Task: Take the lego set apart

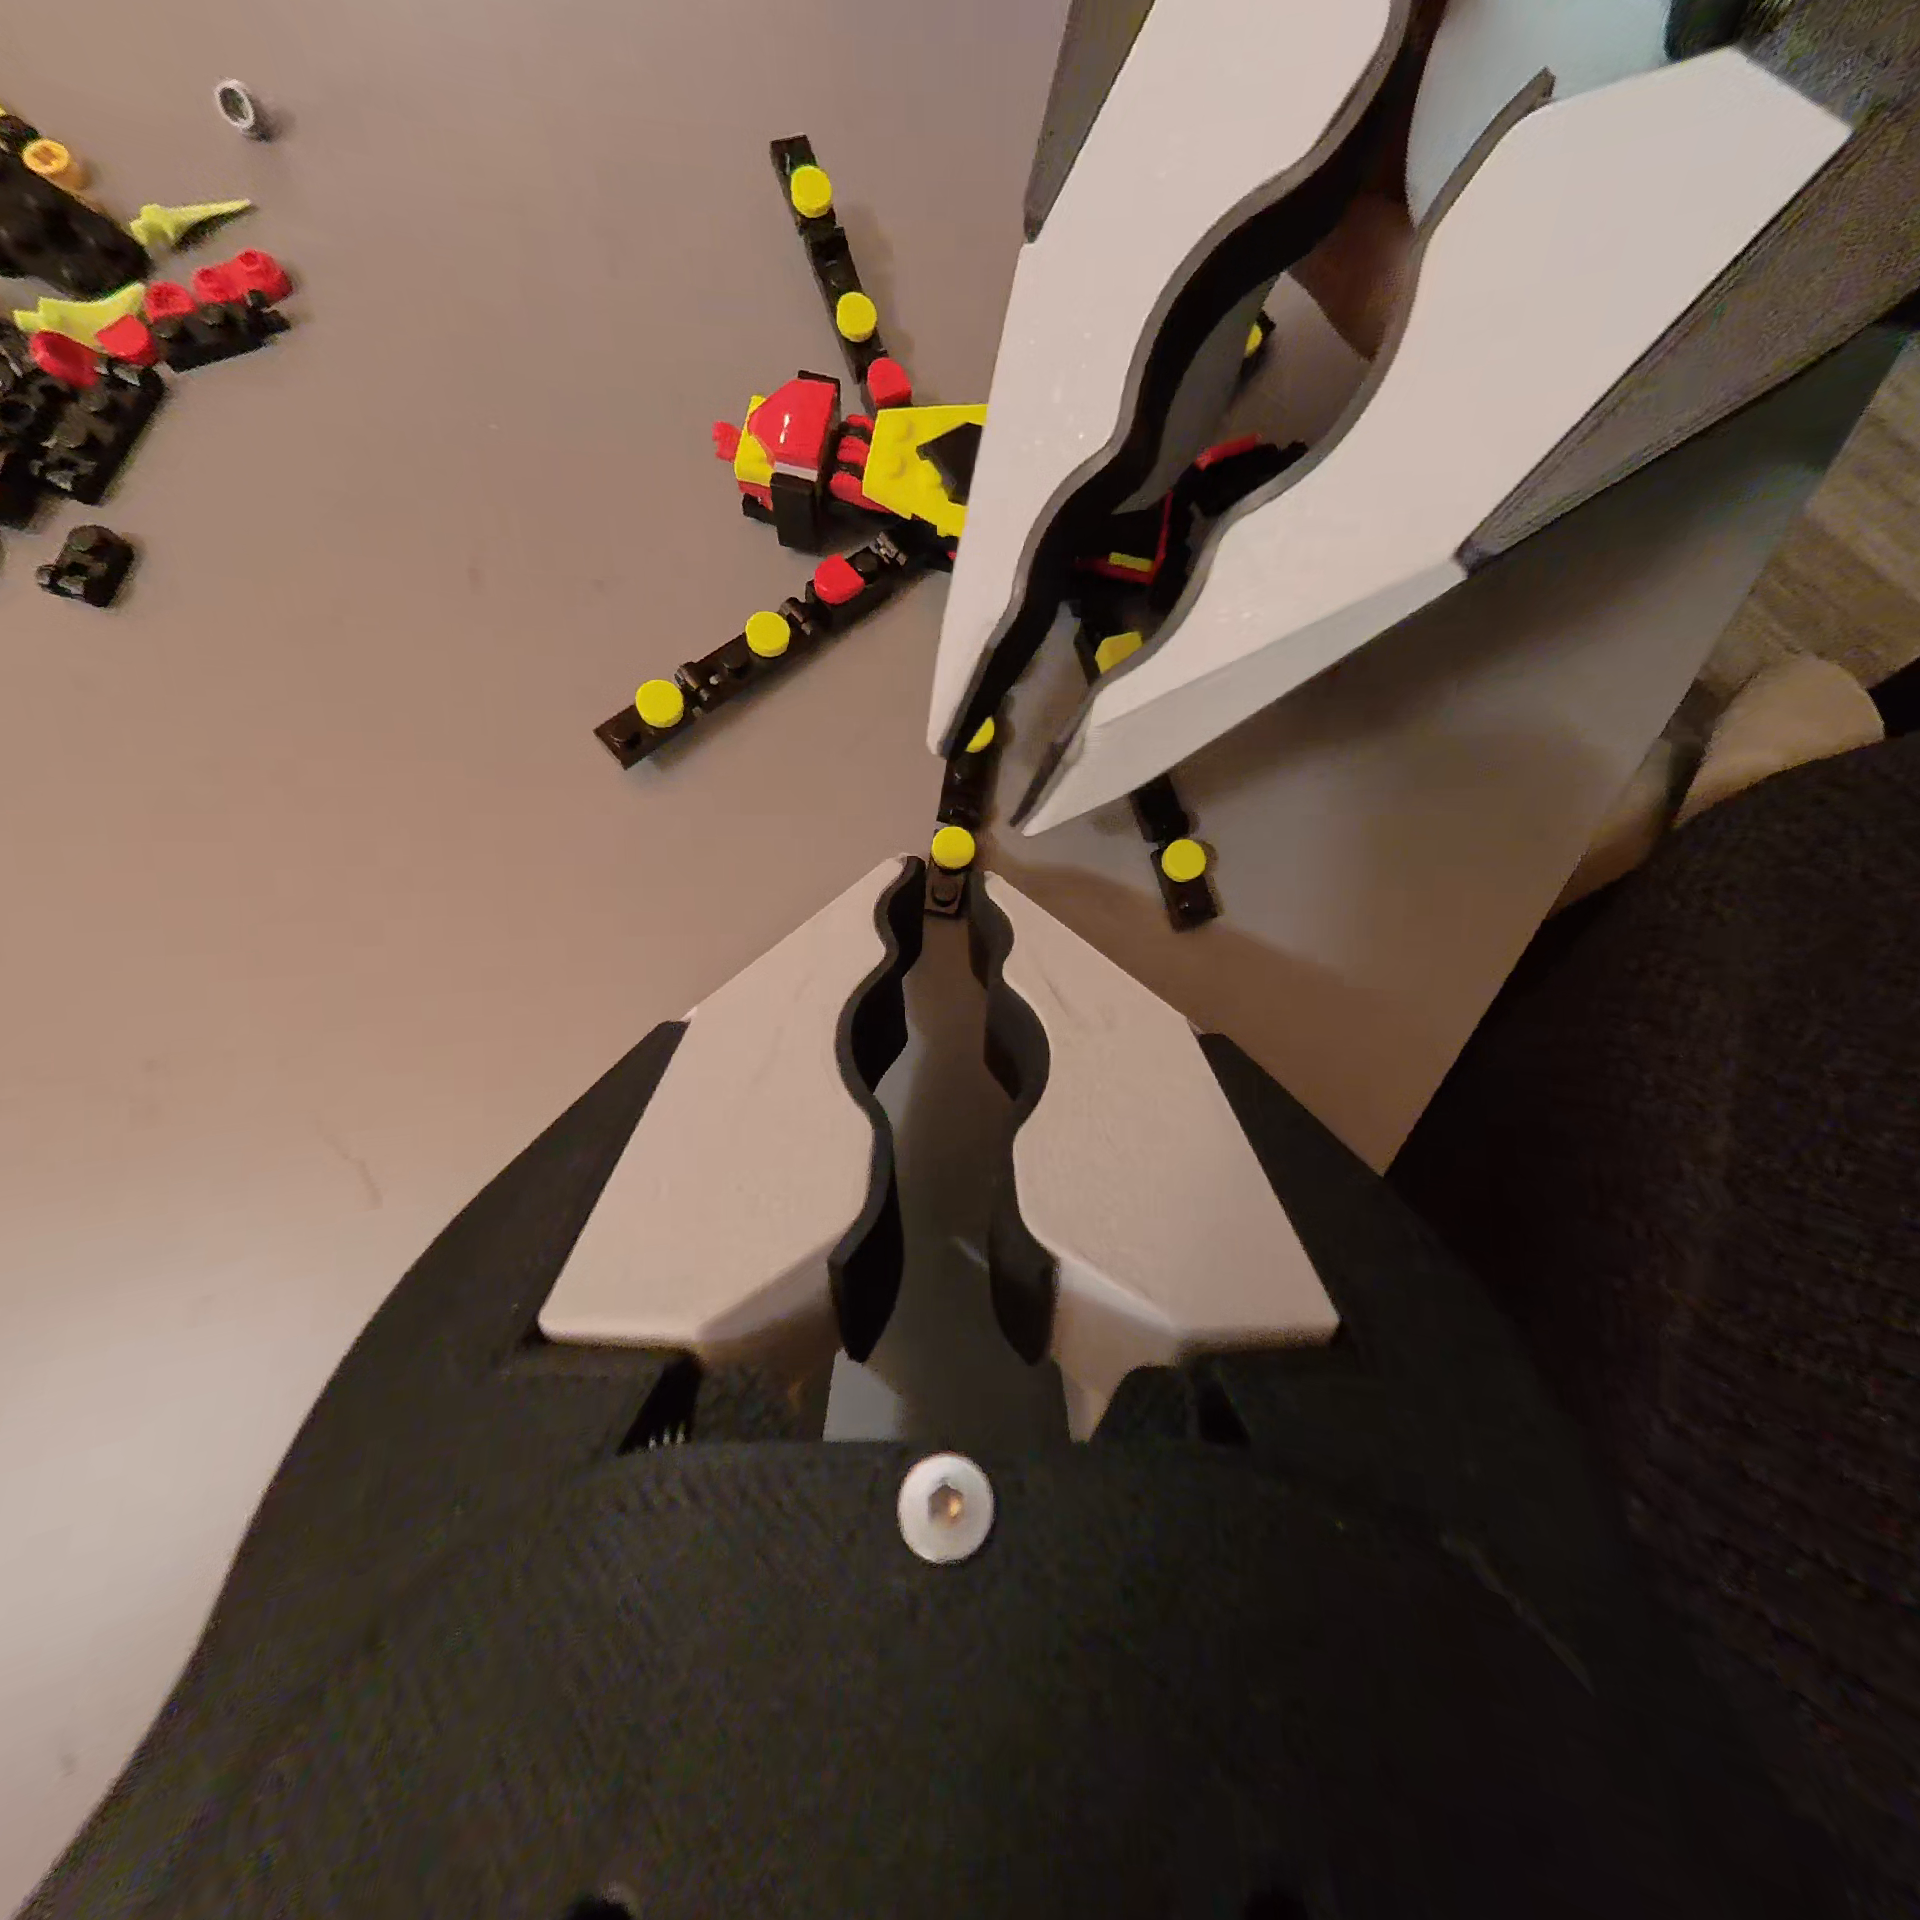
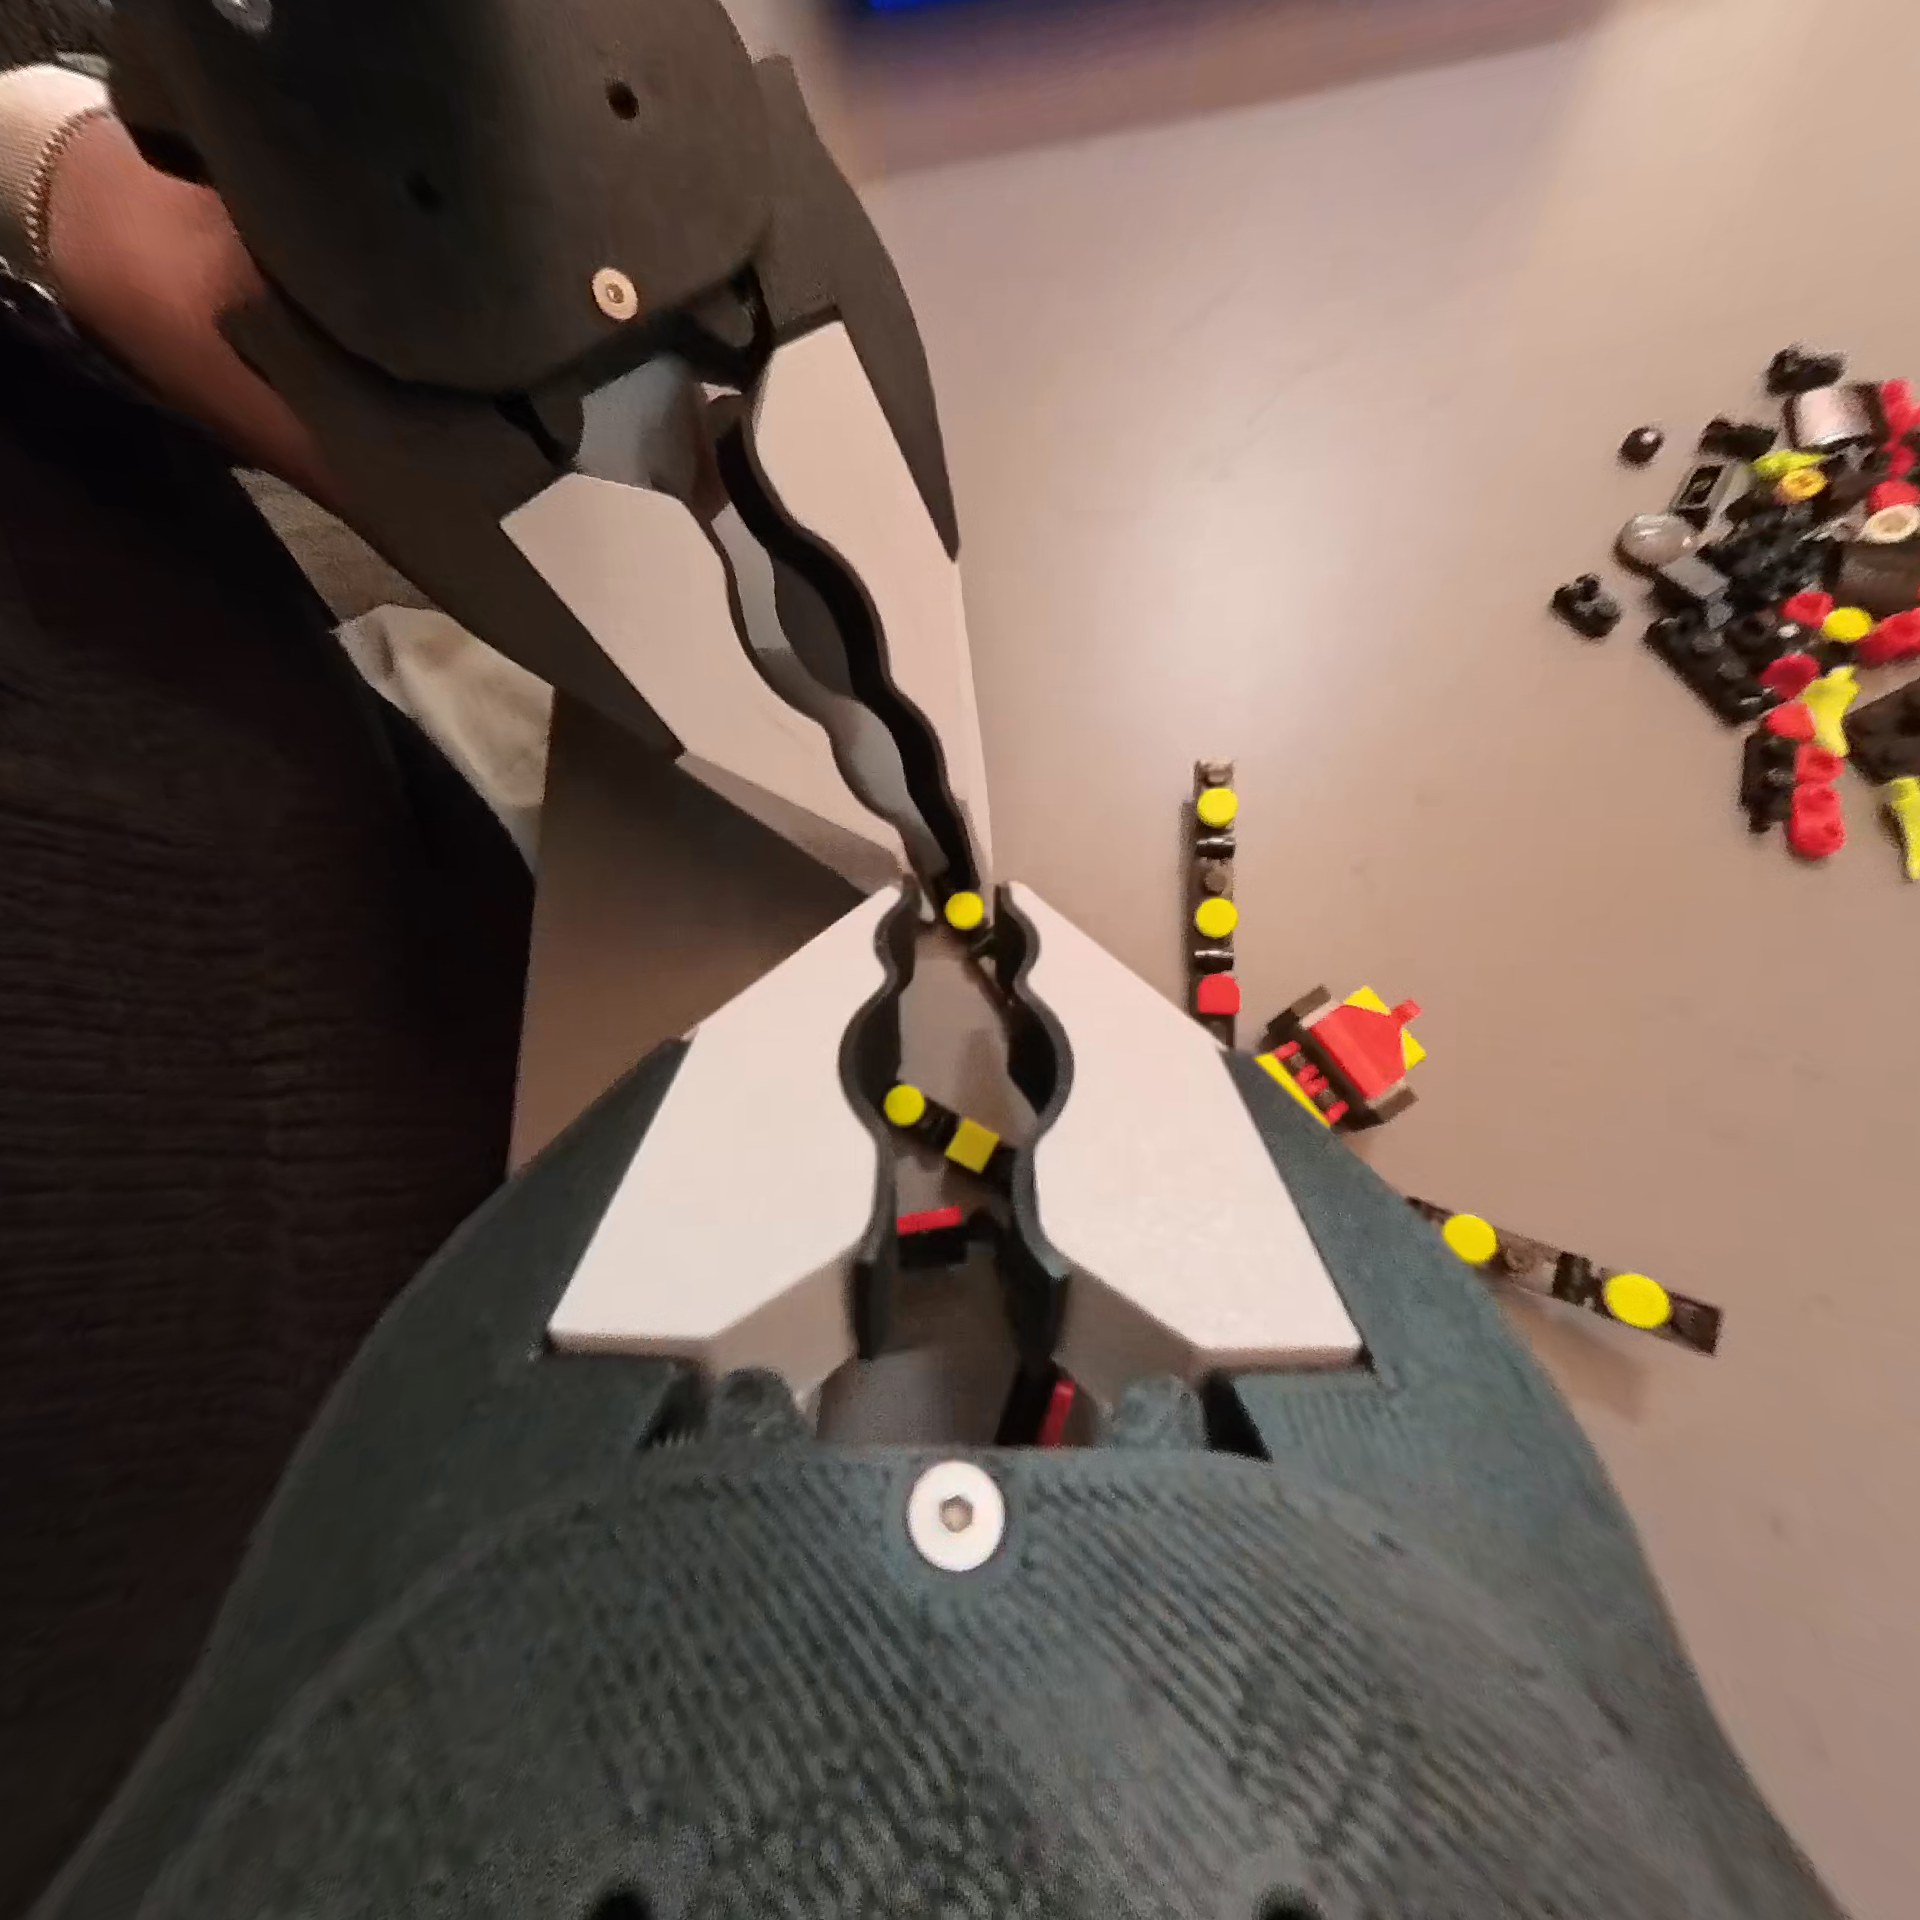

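Observation:
The lego model is a spider-like build with a red and yellow body (image 1: 821,447) (image 2: 1345,1049) and black legs carrying yellow round tiles. It lies on the grey table (image 1: 364,987). My left gripper (image 1: 945,883) is shut on the outer end of one black leg (image 1: 954,847). My right gripper (image 1: 982,790) comes in from the upper right and is shut on the same leg just behind a yellow tile. In the right wrist view my right gripper (image 2: 956,920) pinches that leg (image 2: 963,909), tip to tip with the left gripper (image 2: 951,878). The model's middle is hidden behind the right fingers.
Other legs (image 1: 831,249) (image 1: 748,655) (image 1: 1179,862) spread out from the body. A pile of loose black, red and yellow pieces (image 1: 94,343) (image 2: 1808,623) lies off to the side, with a small ring (image 1: 241,107) nearby. A person's dark clothing (image 1: 1662,1195) borders the table edge. Left and right tips are no more than a few centimetres apart.

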Tool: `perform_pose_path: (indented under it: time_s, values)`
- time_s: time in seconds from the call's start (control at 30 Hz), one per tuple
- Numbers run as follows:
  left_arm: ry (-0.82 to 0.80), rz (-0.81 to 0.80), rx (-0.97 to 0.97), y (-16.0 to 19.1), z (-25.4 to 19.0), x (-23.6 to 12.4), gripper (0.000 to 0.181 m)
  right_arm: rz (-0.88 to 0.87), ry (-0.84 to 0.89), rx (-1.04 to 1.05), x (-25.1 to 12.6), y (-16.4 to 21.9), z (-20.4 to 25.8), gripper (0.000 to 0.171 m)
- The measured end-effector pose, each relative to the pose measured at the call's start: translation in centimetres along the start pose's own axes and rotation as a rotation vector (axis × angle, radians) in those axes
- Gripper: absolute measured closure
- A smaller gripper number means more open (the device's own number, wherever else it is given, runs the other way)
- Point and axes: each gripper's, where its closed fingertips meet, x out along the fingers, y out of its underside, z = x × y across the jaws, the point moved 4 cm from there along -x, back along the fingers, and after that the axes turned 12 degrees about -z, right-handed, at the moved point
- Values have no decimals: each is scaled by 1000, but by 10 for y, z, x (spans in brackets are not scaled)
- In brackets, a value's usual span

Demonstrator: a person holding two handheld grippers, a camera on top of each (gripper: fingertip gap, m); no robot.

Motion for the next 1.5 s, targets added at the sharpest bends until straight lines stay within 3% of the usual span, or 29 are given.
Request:
perform_pose_path:
  time_s: [0.3, 0.7, 1.0, 1.5]
  values:
    - [6, 7, -16, 2, 0, -2, 174, 16, 3, -85, 4, -2, 0, 161]
    - [1, -1, -18, 3, -2, -3, 174, 204, -22, -258, 13, 8, 2, 160]
    - [13, -2, 4, 3, -2, -3, 175, 324, -135, -346, 18, 8, 2, 164]
    - [36, 1, 12, 3, -1, -4, 175, 270, -194, -286, 19, 9, 0, 165]
